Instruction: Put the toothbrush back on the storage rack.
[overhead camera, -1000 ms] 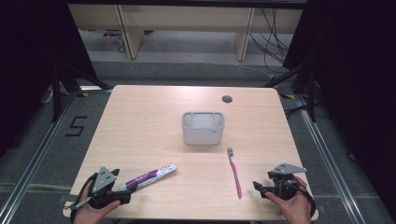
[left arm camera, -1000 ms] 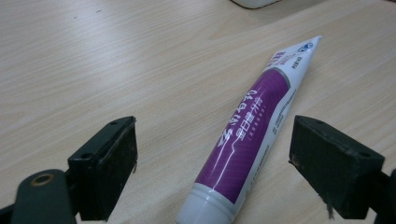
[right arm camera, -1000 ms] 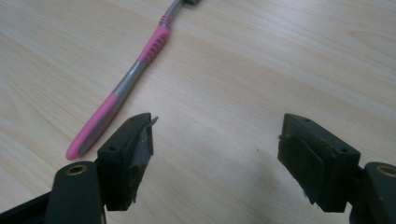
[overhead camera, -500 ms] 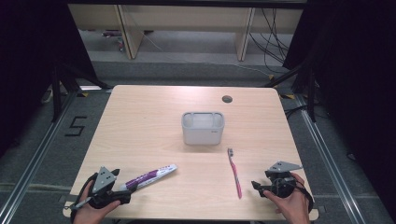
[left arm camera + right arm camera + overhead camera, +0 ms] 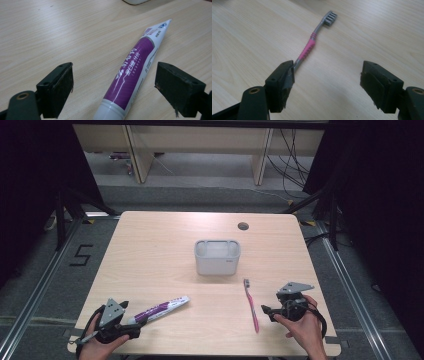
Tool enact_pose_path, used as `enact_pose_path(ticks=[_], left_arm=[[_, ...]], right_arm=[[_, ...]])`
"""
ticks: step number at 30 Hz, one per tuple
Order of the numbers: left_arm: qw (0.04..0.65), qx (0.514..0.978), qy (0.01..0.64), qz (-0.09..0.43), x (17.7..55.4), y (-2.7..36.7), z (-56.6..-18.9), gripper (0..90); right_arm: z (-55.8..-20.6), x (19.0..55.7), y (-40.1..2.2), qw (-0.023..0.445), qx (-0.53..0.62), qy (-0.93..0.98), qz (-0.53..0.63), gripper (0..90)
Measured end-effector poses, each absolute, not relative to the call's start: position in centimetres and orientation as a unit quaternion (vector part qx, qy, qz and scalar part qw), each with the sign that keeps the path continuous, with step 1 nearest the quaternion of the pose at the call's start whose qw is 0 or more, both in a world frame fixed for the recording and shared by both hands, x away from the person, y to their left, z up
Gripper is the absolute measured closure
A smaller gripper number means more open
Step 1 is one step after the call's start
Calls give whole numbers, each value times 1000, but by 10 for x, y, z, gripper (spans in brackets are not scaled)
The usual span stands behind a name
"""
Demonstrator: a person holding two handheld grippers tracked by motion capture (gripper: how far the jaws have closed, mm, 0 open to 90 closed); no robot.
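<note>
Approach step, nothing gripped yet. Left gripper (image 5: 131, 330) released, jaws straddling toothpaste (image 5: 135, 67) near table's front left. Right gripper (image 5: 265, 310) released beside toothbrush (image 5: 312, 45), front right. Next: centre right jaws over handle, clamp, carry toward bin (image 5: 217, 257).

wooden table (image 5: 150, 260) bears toothpaste tube (image 5: 157, 310), toothbrush (image 5: 251, 304), grey box (image 5: 217, 257).
</note>
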State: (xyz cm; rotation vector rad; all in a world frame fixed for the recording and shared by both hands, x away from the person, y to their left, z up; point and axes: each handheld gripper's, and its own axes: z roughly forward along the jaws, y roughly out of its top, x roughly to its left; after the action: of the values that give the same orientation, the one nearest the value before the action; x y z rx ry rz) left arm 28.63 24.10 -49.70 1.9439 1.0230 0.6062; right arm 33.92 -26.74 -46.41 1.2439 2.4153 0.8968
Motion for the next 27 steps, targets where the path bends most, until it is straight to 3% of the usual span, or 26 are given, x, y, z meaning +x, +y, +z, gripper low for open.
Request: enact_pose_path(ticks=[4,13,27], left_arm=[[418,774,409,242,286,241,-497,149],[418,775,408,242,286,241,-497,149],[419,776,405,241,287,241,-498,149]], right_arm=[[-465,345,-258,149,423,838,312,328],[-465,360,-236,104,394,873,269,443],[-474,375,-219,82,379,891,236,557]])
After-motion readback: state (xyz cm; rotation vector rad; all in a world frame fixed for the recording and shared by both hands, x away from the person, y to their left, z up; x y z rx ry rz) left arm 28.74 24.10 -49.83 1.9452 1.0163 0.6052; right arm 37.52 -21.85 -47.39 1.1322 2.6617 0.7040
